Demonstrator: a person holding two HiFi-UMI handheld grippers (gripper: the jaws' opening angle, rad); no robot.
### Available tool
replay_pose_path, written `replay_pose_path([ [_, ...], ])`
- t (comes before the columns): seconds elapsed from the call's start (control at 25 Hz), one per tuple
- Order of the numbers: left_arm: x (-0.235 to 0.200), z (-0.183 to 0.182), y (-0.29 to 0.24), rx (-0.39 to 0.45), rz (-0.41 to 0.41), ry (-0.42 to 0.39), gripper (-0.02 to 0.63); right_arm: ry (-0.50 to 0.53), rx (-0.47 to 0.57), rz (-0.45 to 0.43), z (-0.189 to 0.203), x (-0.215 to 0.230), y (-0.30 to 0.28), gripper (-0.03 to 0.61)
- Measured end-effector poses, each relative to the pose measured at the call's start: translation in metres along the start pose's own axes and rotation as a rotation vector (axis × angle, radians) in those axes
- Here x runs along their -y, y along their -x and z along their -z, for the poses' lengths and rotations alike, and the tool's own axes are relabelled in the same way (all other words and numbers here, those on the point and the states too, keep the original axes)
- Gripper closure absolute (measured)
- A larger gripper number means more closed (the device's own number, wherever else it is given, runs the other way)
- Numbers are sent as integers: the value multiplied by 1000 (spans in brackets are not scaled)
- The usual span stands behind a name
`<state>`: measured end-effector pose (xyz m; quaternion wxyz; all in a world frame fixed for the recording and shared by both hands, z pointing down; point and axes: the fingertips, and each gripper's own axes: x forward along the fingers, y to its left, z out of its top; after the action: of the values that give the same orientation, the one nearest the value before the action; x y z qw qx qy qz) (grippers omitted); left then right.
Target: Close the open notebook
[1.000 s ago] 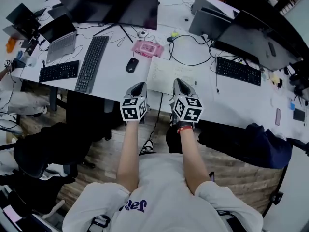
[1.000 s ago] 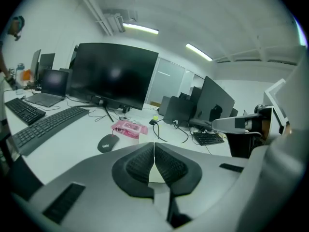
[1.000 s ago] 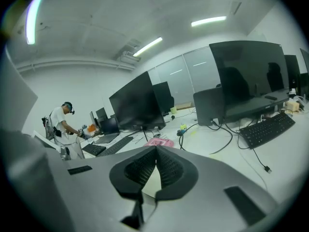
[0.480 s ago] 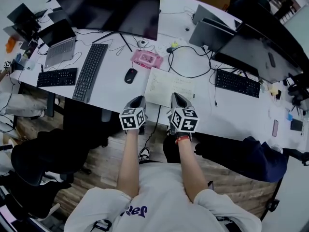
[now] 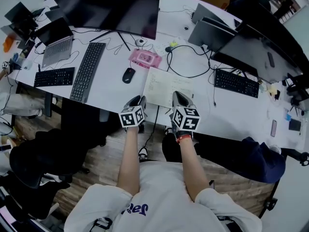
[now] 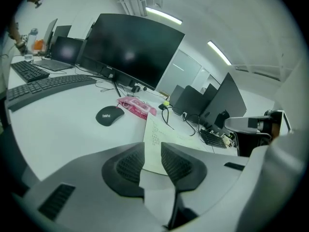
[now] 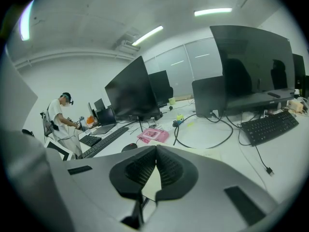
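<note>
Fingers of left gripper (image 6: 152,148) narrowly apart, just been opening, nothing between pads. Open notebook (image 6: 157,132) flat on desk (image 6: 63,129) just ahead of tips, its near edge showing through gap. Right gripper (image 7: 155,150) tips pressed together, empty, same notebook just beyond. Both held side by side, angled downward over near desk edge.

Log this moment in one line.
notebook: open, flat on desk | left gripper: jaws just opening, nothing between | right gripper: shut, empty
</note>
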<state>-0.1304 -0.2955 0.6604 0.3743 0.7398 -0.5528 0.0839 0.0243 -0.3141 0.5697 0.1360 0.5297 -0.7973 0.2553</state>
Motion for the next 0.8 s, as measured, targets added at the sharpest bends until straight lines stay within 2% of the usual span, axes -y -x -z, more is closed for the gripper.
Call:
replay_pose_path([
  [0.08,-3,6,-4,-6,15,34,473,1,-7,2,2,2,-2,563],
  [0.16,-3,9,-9,-1,37,69,400,0,-13,5,5,5,-4,563],
  [0.24,-2,10,-14,-3,46,70,379,-1,-17,9,6,8,-5,563],
  [0.36,-4,15,-19,-27,31,53,376,-6,-22,15,7,12,-7,563],
  [0.68,-13,32,-29,-71,-19,80,379,-17,-31,22,11,18,-13,563],
  [0.72,-15,34,-30,-75,-27,79,388,-20,-31,24,12,19,-14,563],
  [0.8,-16,31,-29,-74,-44,70,474,-26,-30,29,12,22,-14,563],
])
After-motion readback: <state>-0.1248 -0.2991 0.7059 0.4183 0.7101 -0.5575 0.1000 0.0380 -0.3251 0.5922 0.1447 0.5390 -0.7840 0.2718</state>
